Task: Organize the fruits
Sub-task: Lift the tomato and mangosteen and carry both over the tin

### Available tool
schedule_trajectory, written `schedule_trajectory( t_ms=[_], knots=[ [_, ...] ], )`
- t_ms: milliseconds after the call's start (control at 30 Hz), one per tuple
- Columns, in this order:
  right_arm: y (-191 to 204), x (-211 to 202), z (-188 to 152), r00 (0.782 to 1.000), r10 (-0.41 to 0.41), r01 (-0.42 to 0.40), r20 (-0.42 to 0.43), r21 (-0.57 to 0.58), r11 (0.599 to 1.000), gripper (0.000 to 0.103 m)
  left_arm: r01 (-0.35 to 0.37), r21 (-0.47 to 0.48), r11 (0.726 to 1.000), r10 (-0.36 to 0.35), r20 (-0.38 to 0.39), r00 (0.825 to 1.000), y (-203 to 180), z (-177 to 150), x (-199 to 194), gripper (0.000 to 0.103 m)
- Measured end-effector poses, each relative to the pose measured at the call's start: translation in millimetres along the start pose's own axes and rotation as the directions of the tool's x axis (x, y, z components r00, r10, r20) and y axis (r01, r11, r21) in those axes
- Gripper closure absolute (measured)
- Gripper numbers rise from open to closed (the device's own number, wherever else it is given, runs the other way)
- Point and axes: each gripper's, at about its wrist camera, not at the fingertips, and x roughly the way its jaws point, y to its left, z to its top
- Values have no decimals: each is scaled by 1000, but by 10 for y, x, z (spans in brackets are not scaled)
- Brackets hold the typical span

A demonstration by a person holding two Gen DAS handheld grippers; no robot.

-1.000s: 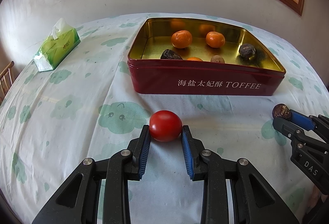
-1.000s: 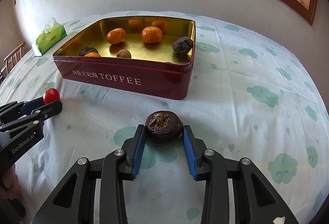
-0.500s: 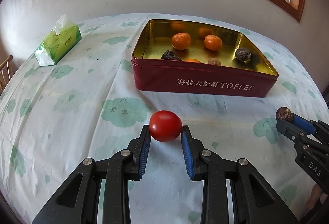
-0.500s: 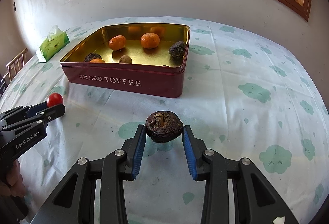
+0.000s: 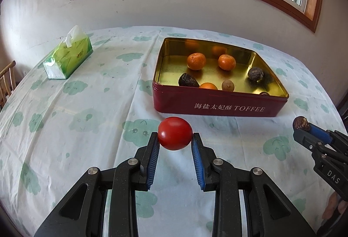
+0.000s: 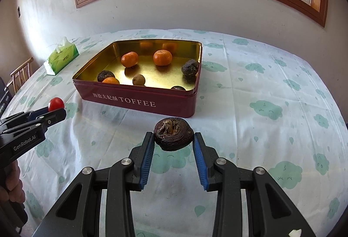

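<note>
My left gripper [image 5: 175,139] is shut on a red tomato [image 5: 175,133], held above the tablecloth in front of the red toffee tin [image 5: 217,106]. My right gripper [image 6: 173,139] is shut on a dark wrinkled fruit [image 6: 173,134], also lifted off the cloth near the tin [image 6: 139,102]. Each gripper shows in the other's view: the right one with its dark fruit [image 5: 301,123] at the right edge, the left one with the tomato [image 6: 56,103] at the left. Inside the tin lie several oranges [image 5: 196,61] and dark fruits [image 5: 255,74].
A green tissue pack [image 5: 68,54] lies at the far left of the table. A wooden chair back [image 5: 7,78] stands past the table's left edge. The wall and a window are behind the tin. A hand [image 6: 14,184] holds the left gripper's handle.
Both grippers have risen a little with their fruits still held, so the tin and table look further away and lower in both views.
</note>
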Motion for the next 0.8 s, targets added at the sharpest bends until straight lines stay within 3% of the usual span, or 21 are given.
schedule_trajectory(
  t_ms=[467,800],
  knots=[
    [-24,44,404,999,-3,3,37,-9,1000,70,-5,48,999,1,66,998,-92,387,16,72],
    [30,256,656,1000,-3,3,24,-34,999,69,10,60,998,-14,64,998,-139,631,239,72]
  ],
)
